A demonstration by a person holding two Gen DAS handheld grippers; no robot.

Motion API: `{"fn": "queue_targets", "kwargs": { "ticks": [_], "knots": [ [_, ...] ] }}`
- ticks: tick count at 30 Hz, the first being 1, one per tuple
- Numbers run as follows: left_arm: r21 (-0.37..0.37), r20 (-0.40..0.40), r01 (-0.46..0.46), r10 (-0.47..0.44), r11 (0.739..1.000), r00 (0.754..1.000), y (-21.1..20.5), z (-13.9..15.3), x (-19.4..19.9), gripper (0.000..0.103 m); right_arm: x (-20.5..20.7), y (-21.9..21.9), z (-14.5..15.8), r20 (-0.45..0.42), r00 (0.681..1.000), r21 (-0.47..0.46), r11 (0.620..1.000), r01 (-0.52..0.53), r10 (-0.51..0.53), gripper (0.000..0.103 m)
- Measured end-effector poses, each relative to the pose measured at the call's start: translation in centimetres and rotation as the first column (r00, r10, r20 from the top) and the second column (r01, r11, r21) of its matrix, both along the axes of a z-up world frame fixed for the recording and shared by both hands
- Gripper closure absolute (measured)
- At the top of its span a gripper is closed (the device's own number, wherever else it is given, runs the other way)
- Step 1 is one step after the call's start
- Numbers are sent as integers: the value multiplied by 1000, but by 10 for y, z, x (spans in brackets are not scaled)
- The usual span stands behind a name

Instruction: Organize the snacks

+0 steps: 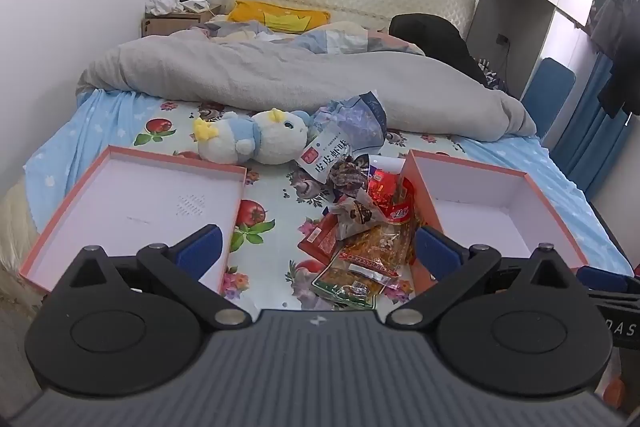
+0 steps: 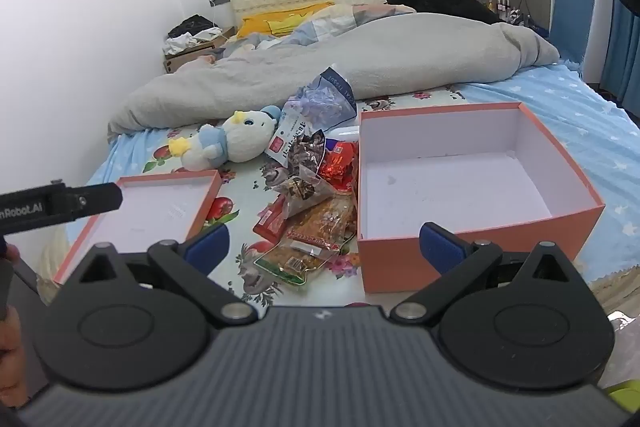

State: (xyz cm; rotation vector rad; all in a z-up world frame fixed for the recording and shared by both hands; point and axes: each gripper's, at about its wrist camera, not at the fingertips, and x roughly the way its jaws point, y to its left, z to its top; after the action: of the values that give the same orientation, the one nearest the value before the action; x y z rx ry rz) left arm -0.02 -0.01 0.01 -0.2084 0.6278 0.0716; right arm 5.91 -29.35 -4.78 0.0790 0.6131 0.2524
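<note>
Both tools hang with jaws spread wide and empty, tilted down over the bed: the left gripper [image 1: 318, 247] and the right gripper [image 2: 324, 245] each frame the snack pile [image 1: 360, 227] between their blue pads. The pile runs lengthwise away from them, between the shallow lid [image 1: 132, 203] on the left and the deep box [image 2: 460, 187] on the right. Its nearest packet [image 2: 300, 251] lies just ahead of either gripper, neither clearly nearer, though the box sits on the right hand's side.
</note>
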Motion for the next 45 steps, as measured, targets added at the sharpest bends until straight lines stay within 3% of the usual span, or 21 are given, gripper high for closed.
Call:
{"fn": "queue_targets", "kwargs": {
  "ticks": [14, 23, 45],
  "knots": [
    [32, 7, 8, -8, 999, 1000, 0, -8, -12, 0, -11, 9, -12, 1, 1000, -18, 1000, 5, -5, 0],
    [13, -8, 26, -26, 1000, 1000, -4, -28, -8, 0, -12, 7, -27, -5, 1000, -39, 999, 1, -1, 0],
    [10, -22, 49, -48, 999, 999, -6, -33, -2, 0, -12, 8, -31, -20, 1000, -49, 999, -8, 7, 0]
  ]
}}
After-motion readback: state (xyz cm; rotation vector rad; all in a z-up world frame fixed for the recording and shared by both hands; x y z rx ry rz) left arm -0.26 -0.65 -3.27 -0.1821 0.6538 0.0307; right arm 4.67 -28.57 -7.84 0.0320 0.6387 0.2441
